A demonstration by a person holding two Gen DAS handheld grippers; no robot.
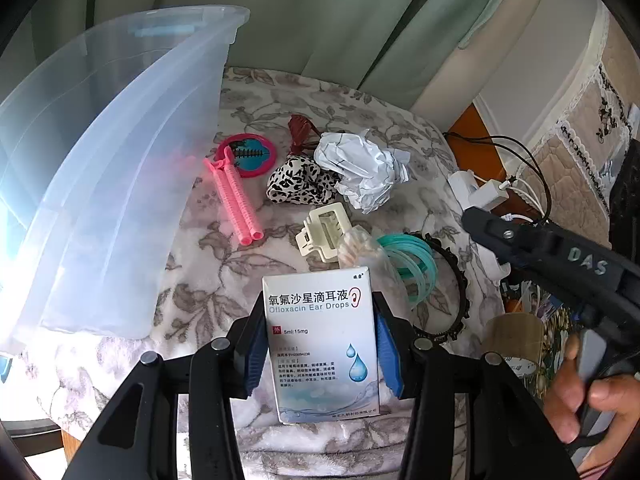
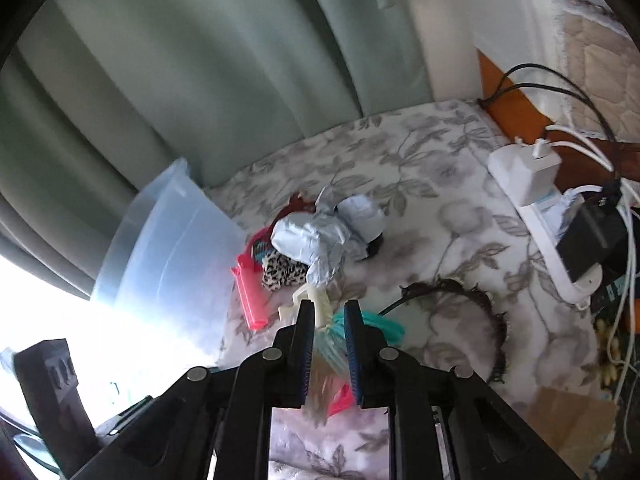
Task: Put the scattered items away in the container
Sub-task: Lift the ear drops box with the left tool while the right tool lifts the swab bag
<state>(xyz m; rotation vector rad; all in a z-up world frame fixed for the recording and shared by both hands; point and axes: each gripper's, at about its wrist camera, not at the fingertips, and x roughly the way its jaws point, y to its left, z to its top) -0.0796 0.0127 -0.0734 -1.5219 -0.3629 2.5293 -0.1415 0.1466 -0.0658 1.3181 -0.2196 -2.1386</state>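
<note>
**Ear drops box held, clutter still on the blanket**

One clear plastic container (image 1: 100, 152) stands at the left of the floral blanket (image 1: 208, 264). On the blanket lie one pink curler pair (image 1: 236, 204), one round pink mirror (image 1: 250, 154), one leopard scrunchie (image 1: 298, 184), one crumpled paper ball (image 1: 364, 168), one cream hair claw (image 1: 324, 230), a bunch of teal hair bands (image 1: 412, 260) and one black toothed headband (image 1: 456, 280).

The left gripper (image 1: 320, 344) is clamped on one white box (image 1: 322, 344) reading "Ofloxacin Ear Drops", "5ml:15mg", near the container's right.

The right gripper (image 2: 328, 344), its body marked "DAS", has its jaws nearly together just above the teal bands; whether it pinches anything I cannot tell.
</note>
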